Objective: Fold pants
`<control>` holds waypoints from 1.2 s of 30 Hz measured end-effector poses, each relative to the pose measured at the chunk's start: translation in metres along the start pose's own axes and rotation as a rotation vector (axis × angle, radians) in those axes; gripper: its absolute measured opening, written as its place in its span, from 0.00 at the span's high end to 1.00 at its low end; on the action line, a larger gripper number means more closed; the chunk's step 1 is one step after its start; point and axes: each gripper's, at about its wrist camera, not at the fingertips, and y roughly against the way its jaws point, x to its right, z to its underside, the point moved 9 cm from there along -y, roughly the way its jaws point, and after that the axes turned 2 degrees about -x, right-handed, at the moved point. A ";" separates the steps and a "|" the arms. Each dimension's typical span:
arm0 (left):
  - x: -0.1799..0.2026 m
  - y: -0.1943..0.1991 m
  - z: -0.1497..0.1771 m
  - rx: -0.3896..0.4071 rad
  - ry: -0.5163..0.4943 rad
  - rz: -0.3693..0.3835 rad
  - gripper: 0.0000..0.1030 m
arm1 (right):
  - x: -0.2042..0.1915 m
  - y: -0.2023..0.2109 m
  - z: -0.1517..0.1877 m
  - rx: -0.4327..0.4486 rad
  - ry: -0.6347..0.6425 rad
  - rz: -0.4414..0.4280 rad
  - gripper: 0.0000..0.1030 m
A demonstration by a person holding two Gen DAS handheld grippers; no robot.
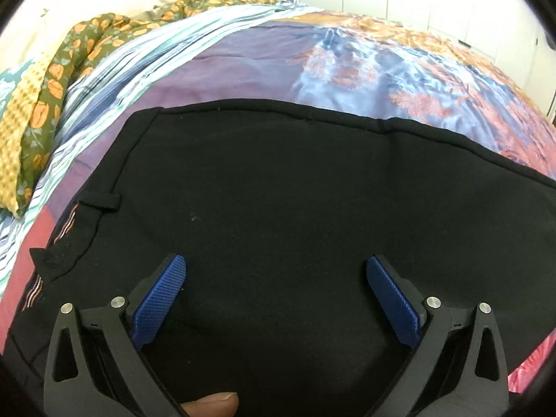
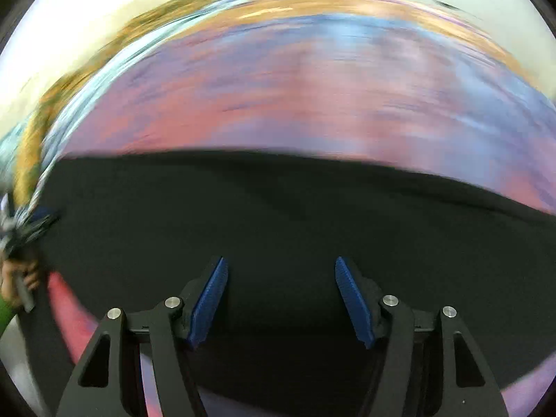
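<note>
patterned bedspread [image 1: 264, 55] holds black pants [image 1: 278, 187] beneath the released, empty left gripper [image 1: 276, 267].

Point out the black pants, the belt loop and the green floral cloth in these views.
black pants [image 1: 295, 180]: left wrist view, middle of the flat fabric.
belt loop [image 1: 102, 201]: left wrist view, centre of the strap near the waistband.
green floral cloth [image 1: 87, 41]: left wrist view, its bunched fold at the bed's far edge.

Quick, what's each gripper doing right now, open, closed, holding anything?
Left gripper: open, empty, over the black pants.
Right gripper: open, empty, over the pants too.
</note>
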 end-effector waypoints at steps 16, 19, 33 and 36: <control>-0.001 -0.012 -0.004 0.016 -0.001 -0.011 0.00 | 0.178 0.068 -0.009 0.059 -0.247 0.254 0.96; -0.001 -0.012 -0.004 0.014 -0.002 -0.013 0.00 | 0.144 0.123 0.004 0.173 -0.200 0.217 0.96; -0.002 0.020 0.003 -0.124 0.007 -0.022 0.01 | 0.062 0.296 0.300 0.190 -0.383 0.407 0.93; 0.007 0.050 0.014 -0.036 -0.018 0.031 0.01 | 0.018 0.292 0.303 0.216 -0.384 0.295 0.65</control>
